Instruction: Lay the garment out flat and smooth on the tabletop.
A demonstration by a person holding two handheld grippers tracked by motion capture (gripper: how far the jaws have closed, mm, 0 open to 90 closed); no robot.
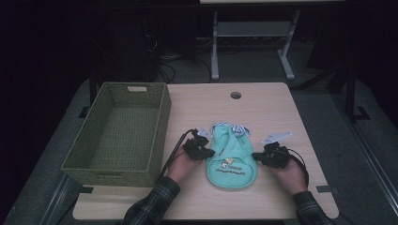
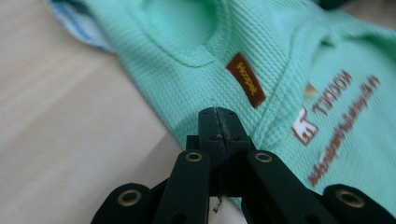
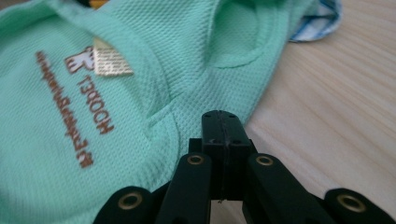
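- My left claw (image 1: pixel 199 146) sits at the left edge of the mint green garment (image 1: pixel 231 157), low in the middle of the high view. Its jaws are pressed fully together, and in the left gripper view (image 2: pixel 218 126) I cannot tell whether any cloth is caught between them. If there is none, a lift brings up nothing.
- My right claw (image 1: pixel 268 156) mirrors it at the garment's right edge, jaws likewise closed tight (image 3: pixel 223 128). From its own view the tips seem to rest at the hem where cloth meets the worktop (image 3: pixel 327 116), so a pinch here could be thin and slip.
- The garment (image 2: pixel 280 56) lies flat on the worktop (image 1: pixel 263 108), centre of the frame, printed side up. If one side holds and the other does not, I expect it to swing and bunch.
- The striped trim (image 1: pixel 238 129) at the garment's far end, just above centre, could drag or fold under if I pull toward myself.
- The woven basket (image 1: pixel 159 117) stands at the left of the frame, just beside my left hand (image 1: pixel 180 164). A wide sweep left could knock its wall or nudge it toward the worktop edge.
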